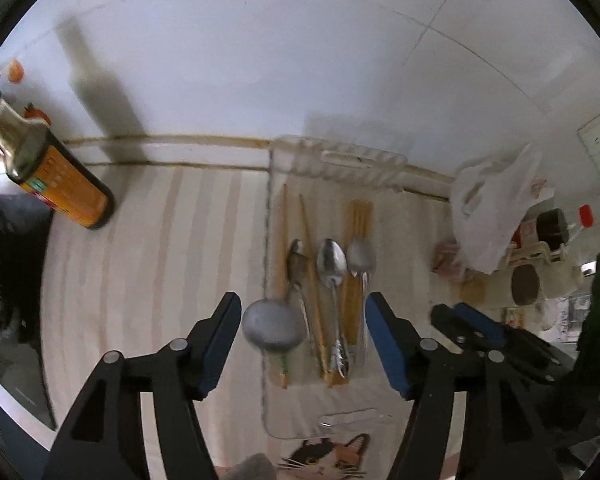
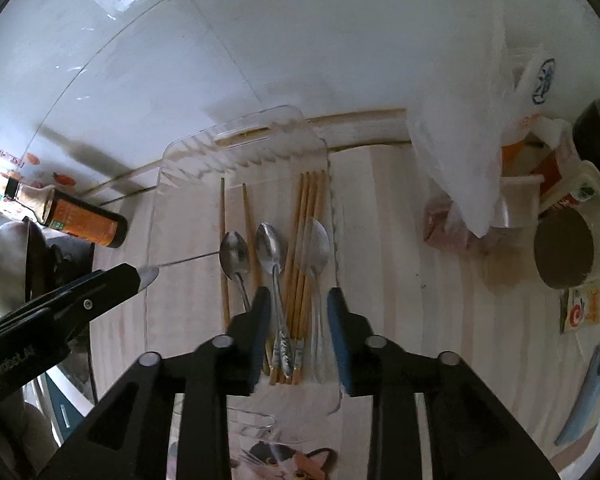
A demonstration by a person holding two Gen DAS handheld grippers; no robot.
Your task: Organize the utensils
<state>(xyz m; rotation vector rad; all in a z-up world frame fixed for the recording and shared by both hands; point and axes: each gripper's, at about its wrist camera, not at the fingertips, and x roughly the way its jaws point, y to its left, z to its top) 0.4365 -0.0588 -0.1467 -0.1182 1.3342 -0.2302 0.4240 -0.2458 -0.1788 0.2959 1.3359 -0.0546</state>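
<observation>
A clear plastic tray point(image 2: 244, 136) lies on the striped counter and holds three metal spoons point(image 2: 272, 252) side by side. With them are a bundle of wooden chopsticks point(image 2: 310, 208) and two single chopsticks point(image 2: 222, 216). My right gripper point(image 2: 299, 294) points down over the handle ends, jaws apart, with the chopsticks and a spoon handle between the fingers. Neither pad clearly presses on them. My left gripper point(image 1: 302, 300) stands wide over the tray's left edge. A blurred grey rounded spoon bowl point(image 1: 268, 328) sits close to its left finger, far from the right one. The tray point(image 1: 340, 160) reaches to the wall.
An orange-labelled dark bottle point(image 1: 60, 176) stands at the left by the tiled wall. A white plastic bag point(image 2: 460, 140), jars and a round lid point(image 2: 564, 256) crowd the right. A metal bowl point(image 2: 8, 268) sits far left. A cat-print cloth point(image 2: 284, 460) lies under the tray's near end.
</observation>
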